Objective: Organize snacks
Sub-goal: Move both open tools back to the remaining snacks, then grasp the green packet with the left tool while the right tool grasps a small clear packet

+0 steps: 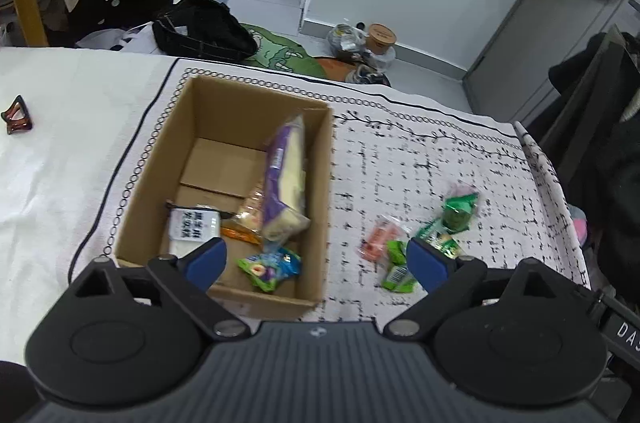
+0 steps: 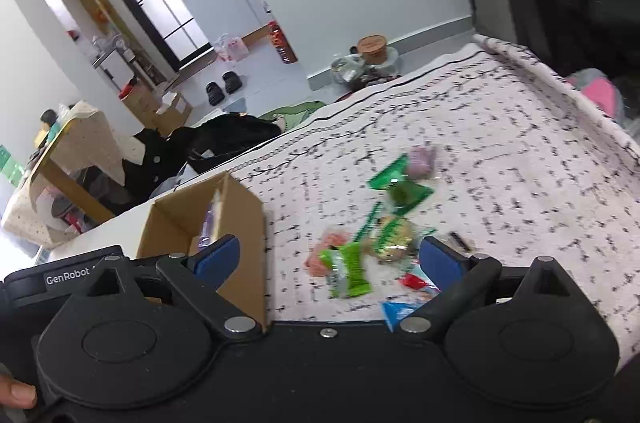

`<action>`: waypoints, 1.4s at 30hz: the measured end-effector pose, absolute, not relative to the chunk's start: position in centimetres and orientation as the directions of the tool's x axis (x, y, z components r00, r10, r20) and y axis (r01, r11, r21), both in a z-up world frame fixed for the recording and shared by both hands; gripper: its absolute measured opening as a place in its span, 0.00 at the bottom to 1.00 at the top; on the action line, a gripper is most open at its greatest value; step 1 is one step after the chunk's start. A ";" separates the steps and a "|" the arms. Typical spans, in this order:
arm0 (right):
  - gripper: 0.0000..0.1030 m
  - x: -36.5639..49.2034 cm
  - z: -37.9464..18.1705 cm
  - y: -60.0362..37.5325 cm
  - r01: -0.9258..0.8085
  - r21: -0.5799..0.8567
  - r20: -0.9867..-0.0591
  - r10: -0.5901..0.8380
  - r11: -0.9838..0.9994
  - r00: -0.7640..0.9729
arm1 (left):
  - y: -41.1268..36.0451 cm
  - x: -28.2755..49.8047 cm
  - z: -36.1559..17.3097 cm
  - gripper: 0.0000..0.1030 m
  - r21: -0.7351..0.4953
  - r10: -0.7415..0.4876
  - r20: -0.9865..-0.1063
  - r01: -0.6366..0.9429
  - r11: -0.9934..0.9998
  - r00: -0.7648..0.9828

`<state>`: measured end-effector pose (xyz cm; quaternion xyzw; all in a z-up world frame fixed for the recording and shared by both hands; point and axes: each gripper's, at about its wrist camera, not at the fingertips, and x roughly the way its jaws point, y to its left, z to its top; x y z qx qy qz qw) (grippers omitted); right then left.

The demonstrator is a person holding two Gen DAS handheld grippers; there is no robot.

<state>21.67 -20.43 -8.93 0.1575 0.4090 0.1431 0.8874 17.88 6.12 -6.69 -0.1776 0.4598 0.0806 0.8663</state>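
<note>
The loose snacks on the patterned cloth (image 2: 500,151) are smeared by motion blur in the right wrist view: the green packet (image 2: 348,265) shows no readable print, and the pink packet (image 2: 322,255) beside it is partly covered by it. A red wrapper (image 2: 414,281) and a blue wrapper (image 2: 396,311) are partly hidden behind the right gripper's (image 2: 330,261) finger. The cardboard box (image 2: 244,223) is cut off by the other finger, so most of its contents are out of sight there. In the left wrist view, a white packet (image 1: 194,223) in the box has print too small to read, and a green packet (image 1: 398,273) lies partly behind a blue pad (image 1: 426,263).
</note>
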 end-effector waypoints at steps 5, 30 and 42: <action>0.94 21.4 -9.3 -22.8 -0.098 0.401 -0.686 0.369 0.911 0.627 | 4.1 17.9 -6.4 0.93 -0.240 -0.038 -0.820 -0.283 0.929 0.571; 0.64 24.3 -13.7 -28.9 -0.044 0.411 -0.743 0.363 0.910 0.562 | -2.9 20.4 -9.5 0.82 -0.217 -0.057 -0.838 -0.235 0.947 0.542; 0.56 26.7 -17.6 -28.2 -0.057 0.413 -0.773 0.383 0.909 0.505 | -4.2 24.1 -14.6 0.62 -0.187 -0.054 -0.889 -0.254 0.949 0.455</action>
